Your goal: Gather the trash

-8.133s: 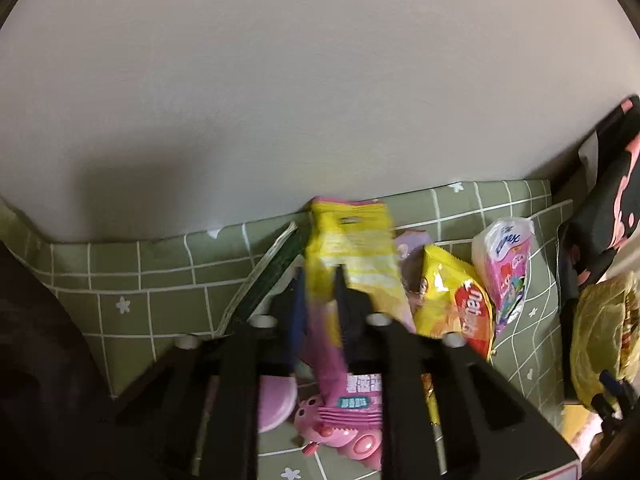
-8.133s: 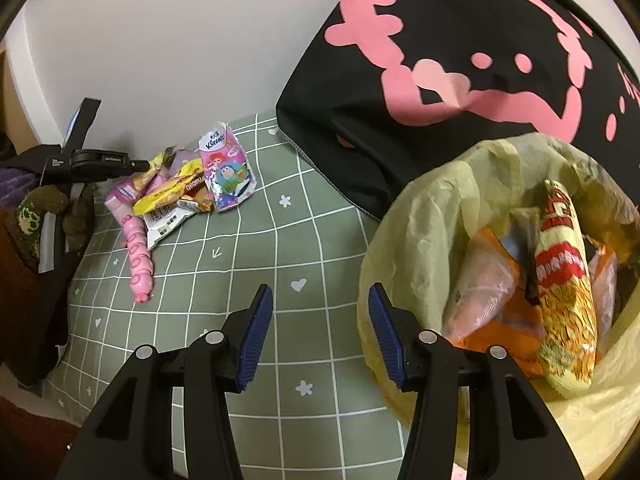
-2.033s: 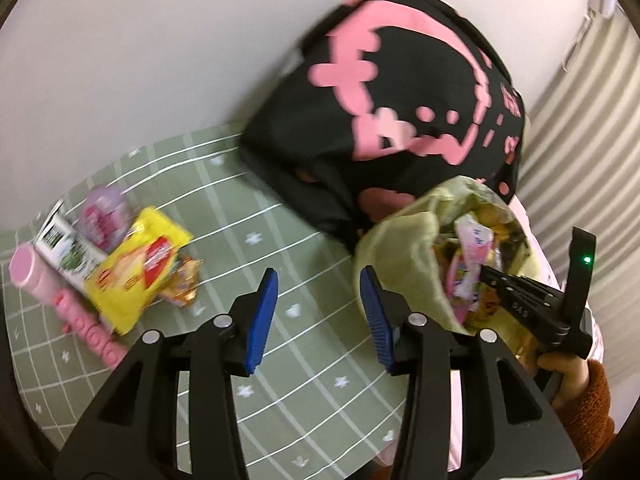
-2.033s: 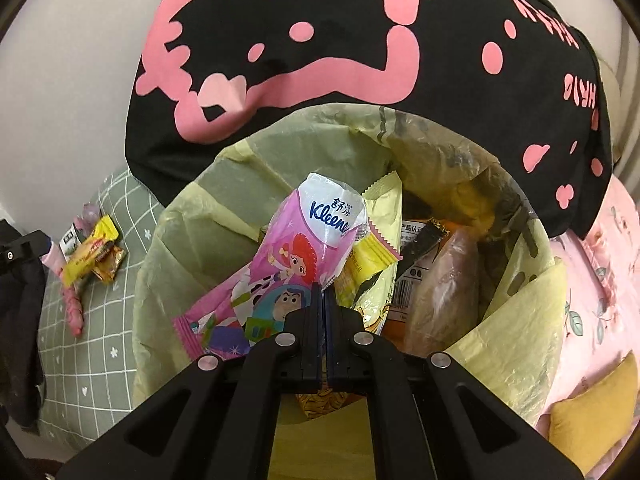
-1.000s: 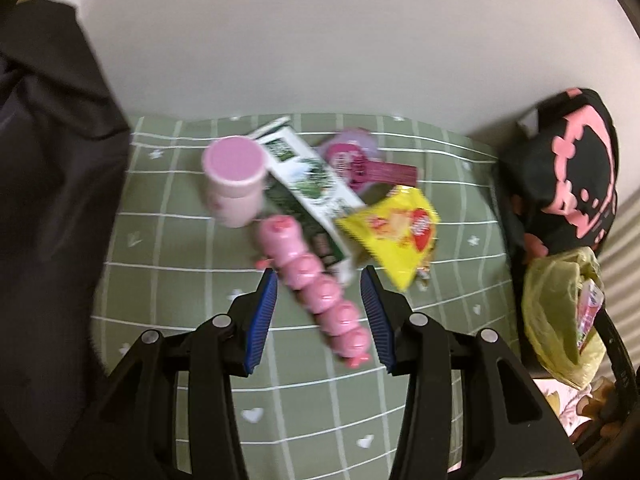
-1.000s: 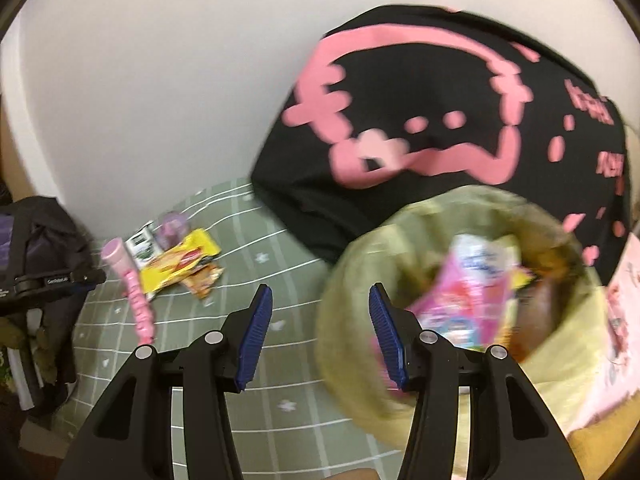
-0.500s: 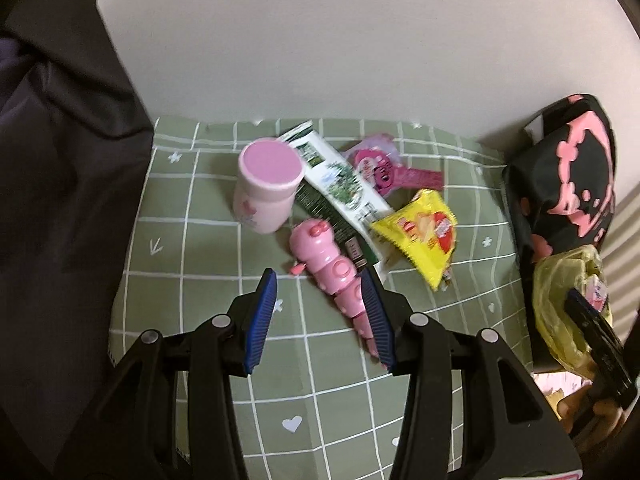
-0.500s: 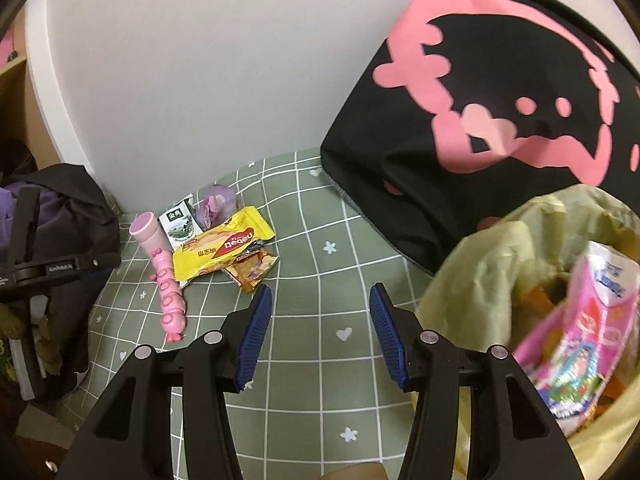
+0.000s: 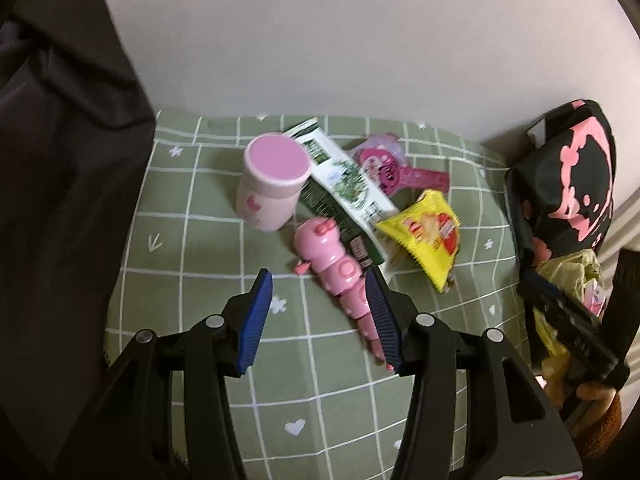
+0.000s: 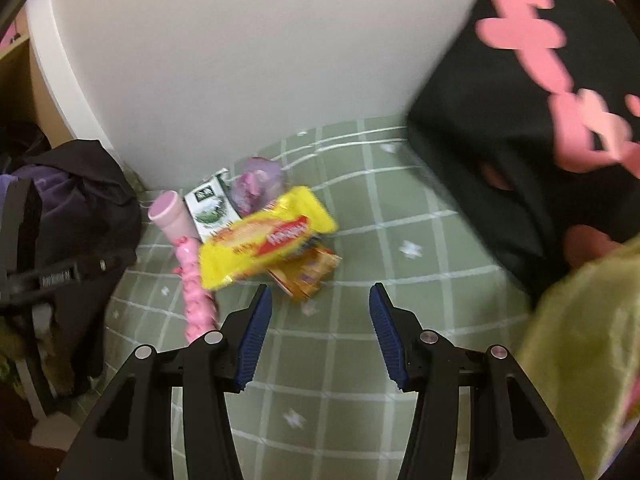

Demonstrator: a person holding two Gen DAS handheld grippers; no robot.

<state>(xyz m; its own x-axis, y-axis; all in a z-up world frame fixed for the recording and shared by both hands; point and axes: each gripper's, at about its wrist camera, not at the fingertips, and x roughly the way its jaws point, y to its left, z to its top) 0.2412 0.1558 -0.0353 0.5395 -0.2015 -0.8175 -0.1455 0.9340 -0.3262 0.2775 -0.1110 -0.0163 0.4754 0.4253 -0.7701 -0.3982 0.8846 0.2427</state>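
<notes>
1. Left gripper [image 9: 318,312]: fingers opening, holding nothing, the pink toy [image 9: 334,270] partly between them.
2. Right gripper [image 10: 318,330]: fingers wide, empty.
3. Yellow wrapper [image 10: 264,242] lies just right of the toy; trash bag [image 10: 576,340] well right.
4. Step: reaching; next, probably grip a wrapper.

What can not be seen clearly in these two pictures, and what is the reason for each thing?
- Pink caterpillar toy: in the left wrist view its tail end is hidden behind a finger of the left gripper, whose jaws are opening.
- Small orange wrapper: in the right wrist view it lies partly under the yellow snack packet; print blurred.
- Yellow trash bag: cut off by the right edge; contents blurred.
</notes>
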